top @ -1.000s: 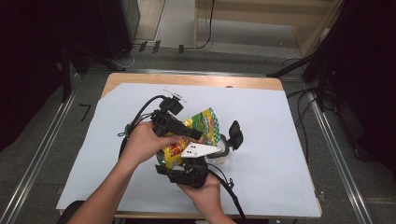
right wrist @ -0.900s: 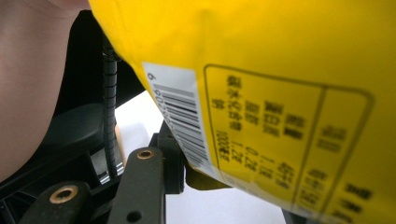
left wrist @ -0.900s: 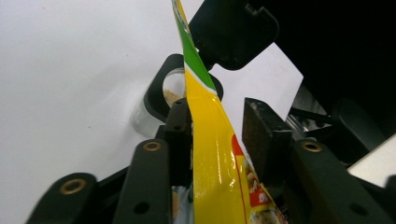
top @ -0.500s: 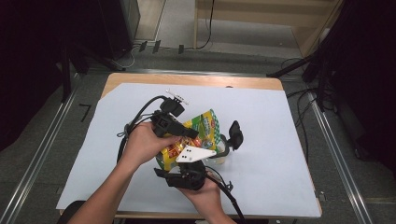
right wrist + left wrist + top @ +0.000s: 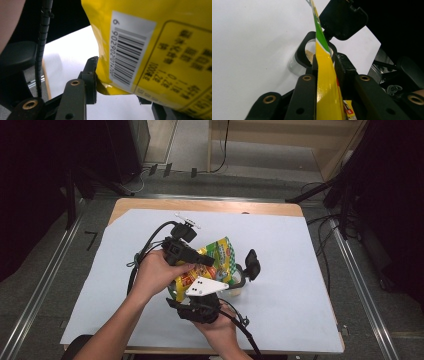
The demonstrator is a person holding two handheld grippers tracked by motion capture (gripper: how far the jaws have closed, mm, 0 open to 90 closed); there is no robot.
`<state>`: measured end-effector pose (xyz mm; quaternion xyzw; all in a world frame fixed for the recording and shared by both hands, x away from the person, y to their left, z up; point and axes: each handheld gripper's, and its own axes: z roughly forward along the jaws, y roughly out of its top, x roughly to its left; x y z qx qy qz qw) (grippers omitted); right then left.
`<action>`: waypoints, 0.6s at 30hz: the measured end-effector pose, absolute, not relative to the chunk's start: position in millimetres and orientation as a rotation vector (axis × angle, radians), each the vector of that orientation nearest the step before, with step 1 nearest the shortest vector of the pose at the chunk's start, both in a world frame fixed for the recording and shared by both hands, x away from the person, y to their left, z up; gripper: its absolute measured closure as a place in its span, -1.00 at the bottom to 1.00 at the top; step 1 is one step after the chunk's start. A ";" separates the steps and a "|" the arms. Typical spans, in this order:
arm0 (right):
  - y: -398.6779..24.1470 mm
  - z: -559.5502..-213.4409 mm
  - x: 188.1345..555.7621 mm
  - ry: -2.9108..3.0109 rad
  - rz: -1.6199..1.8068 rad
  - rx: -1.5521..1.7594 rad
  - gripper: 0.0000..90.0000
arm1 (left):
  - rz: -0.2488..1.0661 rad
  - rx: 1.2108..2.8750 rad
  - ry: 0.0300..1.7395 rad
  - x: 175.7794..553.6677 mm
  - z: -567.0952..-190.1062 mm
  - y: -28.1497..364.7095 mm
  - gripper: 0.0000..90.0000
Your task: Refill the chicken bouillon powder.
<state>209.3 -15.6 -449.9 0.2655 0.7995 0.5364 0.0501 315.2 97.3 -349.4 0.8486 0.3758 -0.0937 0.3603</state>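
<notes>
Yellow snack bag (image 5: 216,265) half hidden behind hands, clear container (image 5: 298,62) partly blocked

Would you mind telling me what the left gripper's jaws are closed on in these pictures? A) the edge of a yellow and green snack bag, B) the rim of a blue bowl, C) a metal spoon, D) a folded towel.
A: in the left gripper view the left gripper has its jaws pressed on either side of the thin edge of the yellow and green snack bag, above a clear container.
</notes>
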 end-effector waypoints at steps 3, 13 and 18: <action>-16.1 -449.4 210.0 2.431 1.660 0.820 0.37 | -0.239 2.172 0.956 314.6 -347.6 98.4 0.62; -18.8 -447.5 213.5 2.419 1.719 0.857 0.37 | -0.191 2.163 0.927 311.9 -341.7 100.8 0.46; -18.8 -447.5 214.7 2.420 1.715 0.863 0.37 | -0.196 2.163 0.934 313.5 -342.3 101.2 0.50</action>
